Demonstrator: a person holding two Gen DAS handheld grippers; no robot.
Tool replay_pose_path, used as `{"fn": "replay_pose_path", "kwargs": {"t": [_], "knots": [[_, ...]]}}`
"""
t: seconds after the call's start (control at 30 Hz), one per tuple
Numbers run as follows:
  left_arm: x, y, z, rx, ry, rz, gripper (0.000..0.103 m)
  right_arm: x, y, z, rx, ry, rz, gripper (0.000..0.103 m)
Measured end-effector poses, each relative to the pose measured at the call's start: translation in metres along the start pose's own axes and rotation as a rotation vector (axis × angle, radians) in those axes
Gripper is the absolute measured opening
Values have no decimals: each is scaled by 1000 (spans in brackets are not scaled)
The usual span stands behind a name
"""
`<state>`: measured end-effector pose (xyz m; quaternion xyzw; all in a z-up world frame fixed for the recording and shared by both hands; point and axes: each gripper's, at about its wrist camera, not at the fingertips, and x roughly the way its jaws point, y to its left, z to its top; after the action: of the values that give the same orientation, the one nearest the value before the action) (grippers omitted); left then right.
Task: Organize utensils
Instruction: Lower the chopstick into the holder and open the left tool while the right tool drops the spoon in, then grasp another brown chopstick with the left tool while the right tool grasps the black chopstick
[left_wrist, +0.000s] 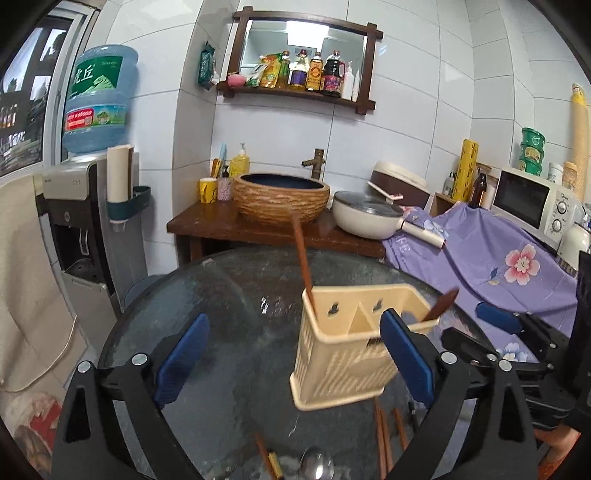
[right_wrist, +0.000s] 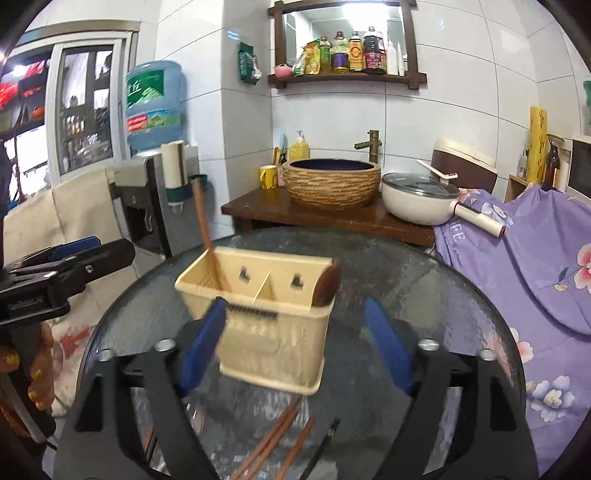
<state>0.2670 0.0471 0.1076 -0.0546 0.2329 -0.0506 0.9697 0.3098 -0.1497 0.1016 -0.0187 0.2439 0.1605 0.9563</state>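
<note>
A cream plastic utensil holder (left_wrist: 343, 354) with two compartments stands on the round dark glass table (left_wrist: 229, 295). A wooden chopstick (left_wrist: 303, 258) leans in its left compartment and a wooden spoon (left_wrist: 441, 304) in its right. Loose wooden chopsticks (left_wrist: 382, 439) and a metal spoon (left_wrist: 316, 463) lie on the table in front. My left gripper (left_wrist: 295, 363) is open, its right finger beside the holder. My right gripper (right_wrist: 295, 343) is open around the holder (right_wrist: 266, 317), with loose chopsticks (right_wrist: 273, 439) below. The left gripper also shows at the left of the right wrist view (right_wrist: 62, 266).
Behind the table a wooden stand carries a woven-look basin (left_wrist: 280, 197) and a white lidded pan (left_wrist: 369, 218). A water dispenser (left_wrist: 85, 221) stands at the left. A purple flowered cloth (left_wrist: 491, 258) covers the counter at the right, with a microwave (left_wrist: 528, 201).
</note>
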Motion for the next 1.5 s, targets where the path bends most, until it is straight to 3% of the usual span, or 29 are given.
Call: {"fn": "replay_pose_path", "kwargs": {"t": [0.23, 0.4, 0.67, 1.03, 1.5], "knots": [[-7, 18, -56, -5, 126, 33, 92, -14, -2, -54, 37, 101, 41, 81], [-8, 27, -96, -19, 208, 64, 88, -13, -9, -94, 58, 212, -45, 81], [2, 31, -143, -36, 356, 78, 66, -3, -18, -147, 126, 397, -80, 56], [11, 27, -156, -45, 415, 71, 49, 12, -16, -154, 150, 447, -88, 45], [29, 21, -154, -21, 446, 74, 40, 29, -11, -148, 133, 466, -104, 42]]}}
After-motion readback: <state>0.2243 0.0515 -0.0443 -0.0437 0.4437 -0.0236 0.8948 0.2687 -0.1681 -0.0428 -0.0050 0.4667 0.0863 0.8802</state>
